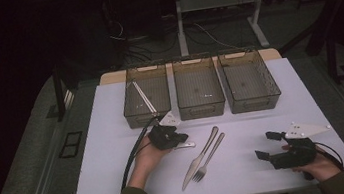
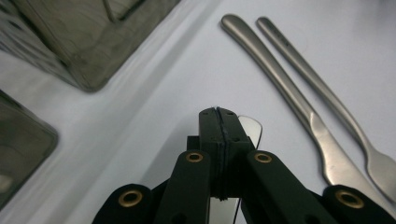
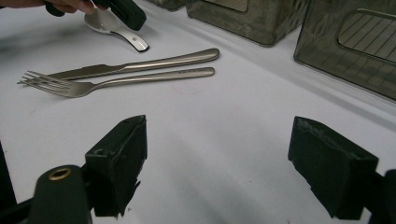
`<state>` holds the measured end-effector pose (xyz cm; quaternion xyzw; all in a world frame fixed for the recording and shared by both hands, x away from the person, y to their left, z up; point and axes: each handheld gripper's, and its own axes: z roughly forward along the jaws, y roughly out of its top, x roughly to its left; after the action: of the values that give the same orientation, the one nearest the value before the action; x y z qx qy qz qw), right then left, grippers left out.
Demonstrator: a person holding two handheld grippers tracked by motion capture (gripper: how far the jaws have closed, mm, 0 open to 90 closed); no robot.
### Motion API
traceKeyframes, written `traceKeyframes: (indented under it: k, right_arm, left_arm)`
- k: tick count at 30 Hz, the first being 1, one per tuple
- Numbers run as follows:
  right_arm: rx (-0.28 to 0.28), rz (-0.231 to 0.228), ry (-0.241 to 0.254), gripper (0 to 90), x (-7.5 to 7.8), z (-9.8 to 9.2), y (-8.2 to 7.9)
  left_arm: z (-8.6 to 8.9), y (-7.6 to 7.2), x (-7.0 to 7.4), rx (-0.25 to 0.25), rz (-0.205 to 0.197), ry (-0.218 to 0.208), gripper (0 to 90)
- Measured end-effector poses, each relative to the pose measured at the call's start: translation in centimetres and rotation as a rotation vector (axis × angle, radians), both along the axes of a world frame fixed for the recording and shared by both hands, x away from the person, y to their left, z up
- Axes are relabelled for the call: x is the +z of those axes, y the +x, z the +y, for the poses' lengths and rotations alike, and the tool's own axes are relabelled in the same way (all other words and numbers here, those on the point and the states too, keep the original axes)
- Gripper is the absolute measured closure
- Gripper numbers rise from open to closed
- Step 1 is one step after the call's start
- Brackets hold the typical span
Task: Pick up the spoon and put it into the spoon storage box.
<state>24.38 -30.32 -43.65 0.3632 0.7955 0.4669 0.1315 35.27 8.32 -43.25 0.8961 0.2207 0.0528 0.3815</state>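
The left gripper [image 1: 178, 139] is clamped on a spoon [image 1: 185, 145] low over the white table [image 1: 111, 110], its jaws pressed together on the handle; in the left gripper view the spoon's [image 2: 250, 128] metal shows just past the closed tips [image 2: 218, 122], and in the right gripper view its bowl [image 3: 100, 21] lies under the person's hand with the handle end pointing toward the knife. The spoon sits just in front of the left bin [image 1: 145, 95], which already holds 2 slim light sticks leaning along its inner wall; a narrow strip of bare table lies between the gripper and that bin's near rim. The middle bin [image 1: 198, 87] and right bin [image 1: 249, 81] stand side by side at the far edge, walls almost touching. A knife [image 1: 199, 158] and fork [image 1: 209, 157] lie parallel and nearly touching in the middle of the table, handles toward the bins, just to the right of the held spoon. The right gripper [image 1: 266, 146] rests near the table's front right corner, jaws wide apart with nothing between them [image 3: 215, 158]; bare tabletop stretches from it to the fork and forward to the bins. The front edge is close under both forearms.
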Motion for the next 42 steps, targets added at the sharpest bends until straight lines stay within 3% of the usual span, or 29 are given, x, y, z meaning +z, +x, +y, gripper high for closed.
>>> traceKeyframes:
  k: [6, 9, 16, 23, 34, 42]
  right_arm:
    - [0.003, -0.001, 0.0, 19.8, 0.0, 0.0, 0.0]
    - [0.005, -0.004, -0.001, 19.8, 0.0, 0.0, 0.0]
    - [0.002, 0.0, -0.001, 19.8, 0.0, 0.0, 0.0]
    - [0.004, -0.004, -0.005, 19.8, 0.0, 0.0, 0.0]
    - [0.003, -0.002, -0.008, 19.8, 0.0, 0.0, 0.0]
    - [0.003, -0.004, -0.01, 19.9, 0.0, 0.0, 0.0]
  left_arm:
    - [2.0, -0.7, 1.5, 0.029, 0.013, -0.015, 73.3]
    - [3.2, -1.0, 1.8, 0.057, 0.025, -0.024, 63.4]
    - [5.4, -1.3, 2.1, 0.131, 0.012, -0.044, 48.4]
    - [6.4, -1.5, 1.3, 0.167, 0.009, -0.022, 40.9]
    - [6.5, -1.2, 0.1, 0.155, 0.08, 0.018, 36.5]
    - [6.3, -1.2, -0.4, 0.125, 0.1, 0.069, 36.7]
